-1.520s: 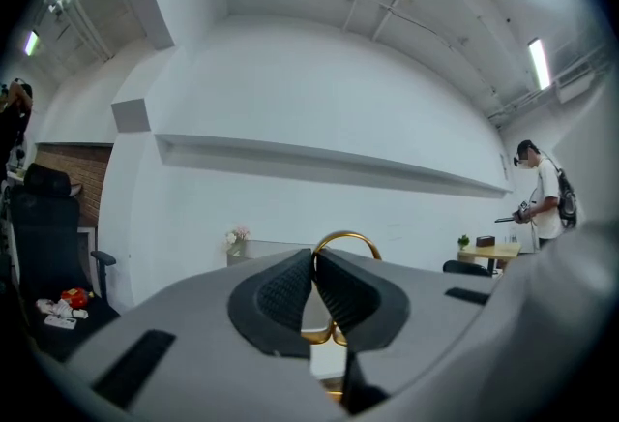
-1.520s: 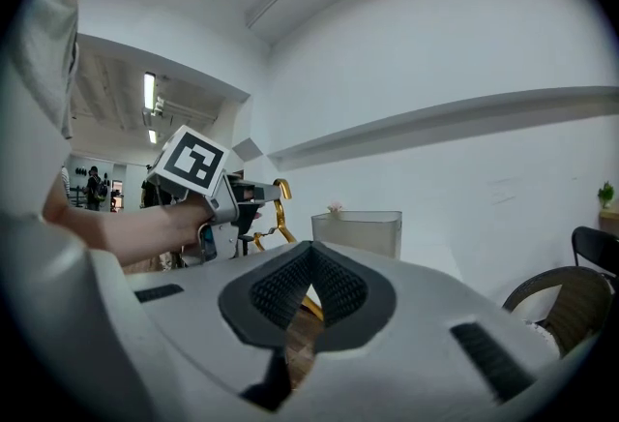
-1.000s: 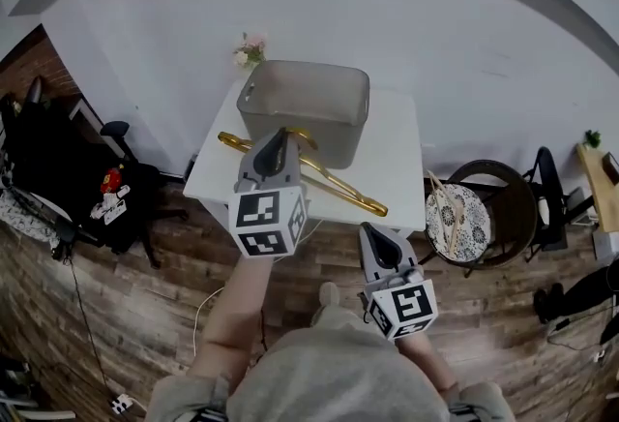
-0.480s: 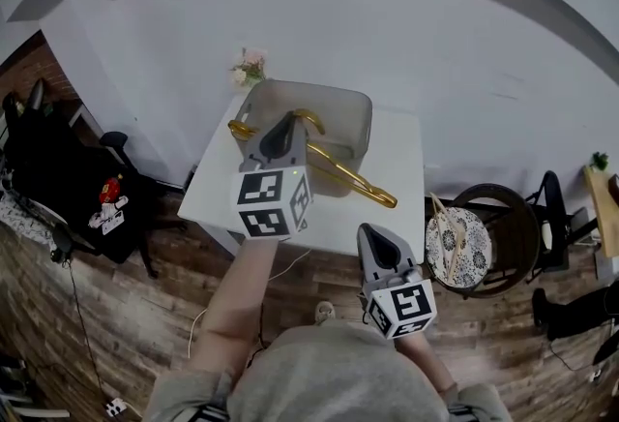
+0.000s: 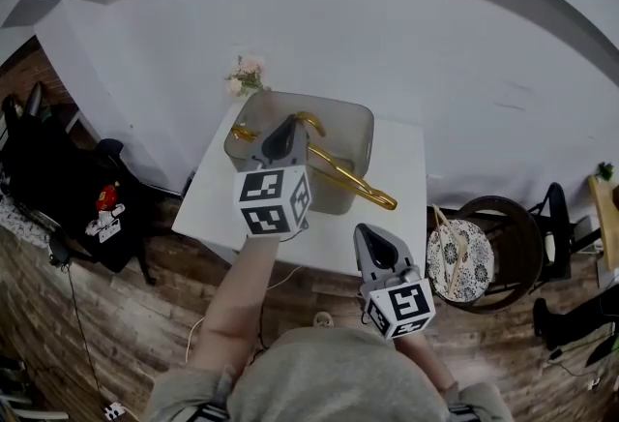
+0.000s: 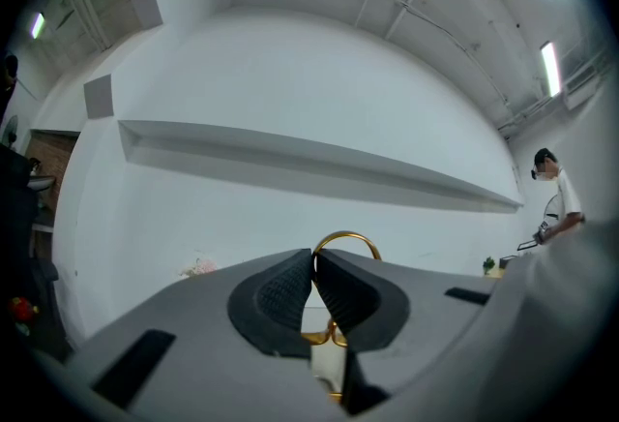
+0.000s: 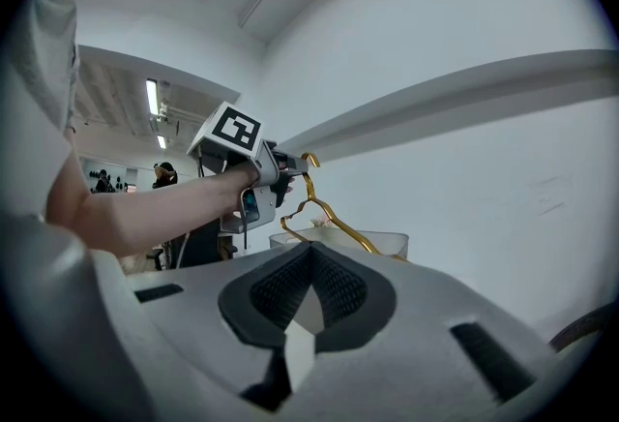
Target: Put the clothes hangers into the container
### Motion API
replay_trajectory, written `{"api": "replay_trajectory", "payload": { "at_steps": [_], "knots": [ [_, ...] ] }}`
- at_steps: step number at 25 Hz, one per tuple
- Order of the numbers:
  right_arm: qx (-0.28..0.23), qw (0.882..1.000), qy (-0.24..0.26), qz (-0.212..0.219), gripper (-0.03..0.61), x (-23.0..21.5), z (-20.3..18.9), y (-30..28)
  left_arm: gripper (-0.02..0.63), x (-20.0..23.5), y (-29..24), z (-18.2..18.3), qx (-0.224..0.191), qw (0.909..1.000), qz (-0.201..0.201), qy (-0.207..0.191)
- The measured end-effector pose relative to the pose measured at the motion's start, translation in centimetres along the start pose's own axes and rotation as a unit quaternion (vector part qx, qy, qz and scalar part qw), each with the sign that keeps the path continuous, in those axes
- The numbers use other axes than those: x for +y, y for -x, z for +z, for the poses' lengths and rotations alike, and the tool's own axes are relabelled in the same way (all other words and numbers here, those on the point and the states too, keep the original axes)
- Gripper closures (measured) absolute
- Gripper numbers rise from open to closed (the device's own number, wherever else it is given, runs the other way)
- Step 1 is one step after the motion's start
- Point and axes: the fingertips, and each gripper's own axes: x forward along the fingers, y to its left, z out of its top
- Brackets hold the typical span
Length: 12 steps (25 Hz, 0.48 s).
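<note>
A gold clothes hanger [image 5: 340,176] hangs tilted over the grey container [image 5: 360,121], its right arm reaching past the container's front rim. My left gripper [image 5: 286,132] is shut on the hanger just below its hook [image 6: 346,238], above the container. In the right gripper view the hanger [image 7: 334,217] dangles from the left gripper [image 7: 280,164] over the container [image 7: 387,241]. My right gripper [image 5: 371,242] hovers at the table's front edge, shut with nothing in it [image 7: 309,251].
The container stands on a small white table [image 5: 398,188] against a white wall, with pink flowers [image 5: 247,74] behind it. A round stool with a patterned plate [image 5: 459,254] is to the right, dark chairs [image 5: 58,178] to the left. A person [image 6: 556,193] stands far off.
My left gripper has lifted the hanger from in front of the container and carried it forward over the container. The right gripper has hardly moved.
</note>
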Motion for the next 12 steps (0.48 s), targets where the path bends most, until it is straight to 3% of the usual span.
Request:
{"api": "replay_trajectory", "payload": {
  "at_steps": [12],
  "knots": [
    [0.010,1.000,0.003,0.014,0.575,-1.4,-0.8,-2.5,0.595,2.0,-2.2,-2.1,0.003,0.9995,0.024,0.018]
  ]
}}
